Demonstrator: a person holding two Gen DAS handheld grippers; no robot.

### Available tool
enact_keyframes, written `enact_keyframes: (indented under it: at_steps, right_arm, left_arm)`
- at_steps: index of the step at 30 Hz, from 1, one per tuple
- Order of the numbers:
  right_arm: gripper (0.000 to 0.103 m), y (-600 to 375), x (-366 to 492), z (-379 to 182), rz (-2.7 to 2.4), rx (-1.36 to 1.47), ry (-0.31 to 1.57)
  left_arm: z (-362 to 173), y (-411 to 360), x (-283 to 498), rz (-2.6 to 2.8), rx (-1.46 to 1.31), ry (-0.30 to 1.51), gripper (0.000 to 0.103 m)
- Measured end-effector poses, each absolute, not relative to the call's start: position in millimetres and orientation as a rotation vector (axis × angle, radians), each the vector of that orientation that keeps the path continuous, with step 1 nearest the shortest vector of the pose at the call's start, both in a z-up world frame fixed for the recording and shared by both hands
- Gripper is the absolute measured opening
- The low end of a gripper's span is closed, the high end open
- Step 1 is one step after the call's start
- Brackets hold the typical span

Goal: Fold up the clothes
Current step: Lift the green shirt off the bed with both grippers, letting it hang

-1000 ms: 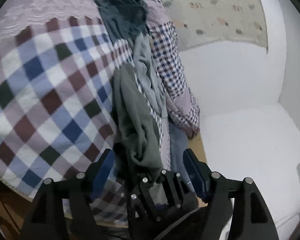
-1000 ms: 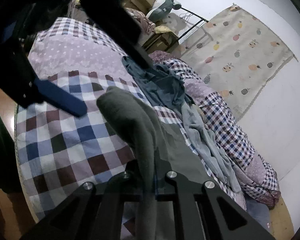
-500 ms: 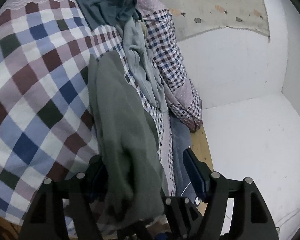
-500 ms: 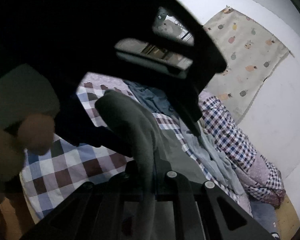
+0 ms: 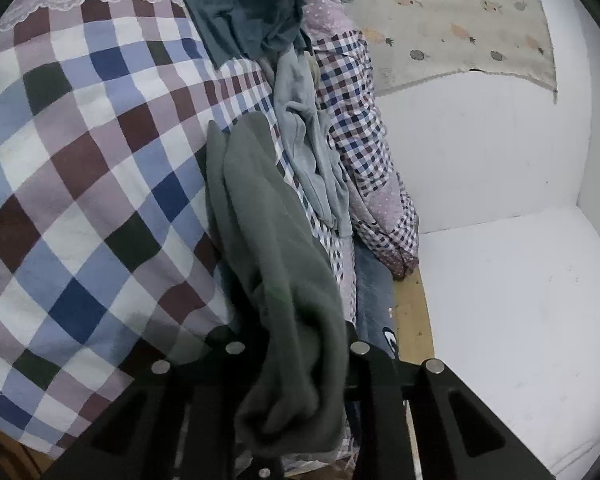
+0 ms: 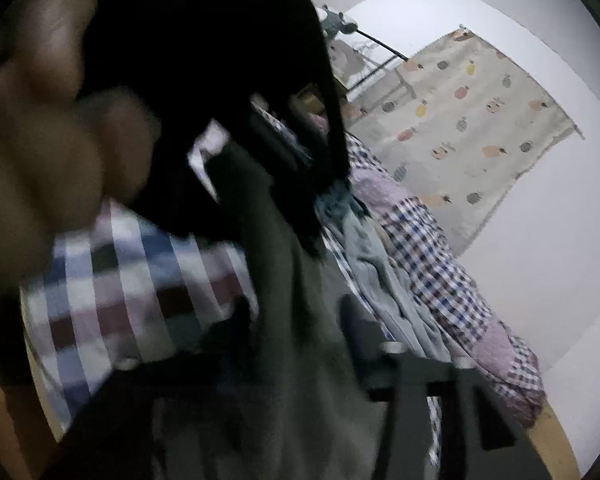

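**Operator A:** Report the position of the work item.

**Operator B:** The grey-green garment (image 5: 268,240) lies as a long bunched strip on the checked bedspread (image 5: 80,160), running from mid-bed toward the near edge. Its lower end hangs over that edge and passes between the jaws of the left gripper (image 5: 296,344).

**Operator A:** Jaw state, left?

**Operator B:** Closing. In the left wrist view the cloth fills the gap between the jaws and they appear to be pinching it. Judgement: this is a handover, the left unit taking over the hem so the cloth can be drawn flat.

**Operator A:** Jaw state, right?

**Operator B:** The right gripper (image 6: 300,340) is opening. The garment still lies between its jaws, but the one finger (image 6: 360,340) that shows stands clear of the cloth. The right wrist view is blurred, so contact cannot be confirmed; it reads as released.

**Operator A:** Pose of the hands?

**Operator B:** Both grippers point across the bed, tilted slightly downward. The left unit crosses close in front of the right camera; a hand (image 6: 48,152) and the dark gripper body block most of that view's upper left.

**Operator A:** Other items?

**Operator B:** A pale blue garment (image 5: 312,152) and a dark teal one (image 5: 240,12) lie unfolded along the far edge of the bedspread, against a small-check quilt (image 5: 360,128). Judgement: the fold itself has not begun.
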State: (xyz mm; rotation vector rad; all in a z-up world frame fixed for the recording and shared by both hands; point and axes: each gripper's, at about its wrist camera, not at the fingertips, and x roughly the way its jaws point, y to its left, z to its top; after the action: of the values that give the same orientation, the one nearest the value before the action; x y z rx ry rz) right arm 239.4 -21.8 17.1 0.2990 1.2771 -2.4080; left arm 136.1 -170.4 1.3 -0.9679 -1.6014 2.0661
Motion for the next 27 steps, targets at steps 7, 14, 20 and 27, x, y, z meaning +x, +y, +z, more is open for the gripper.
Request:
enact_keyframes:
  at_steps: [7, 14, 20, 27]
  right_arm:
    - [0.064, 29, 238, 1, -2.553, 0.455, 1.403]
    - [0.064, 106, 234, -8, -2.677, 0.695, 1.509]
    - [0.064, 164, 235, -13, -2.711, 0.844, 1.596]
    - [0.049, 180, 236, -18, -2.583, 0.746, 1.748]
  left_arm:
    - [15, -173, 130, 2.012, -0.983, -1.604, 0.016]
    - [27, -174, 117, 1.972, -0.981, -1.616, 0.014]
    - [33, -174, 115, 1.964, -0.974, -1.611, 0.014]
    - [31, -176, 114, 1.988, -0.992, -1.609, 0.014]
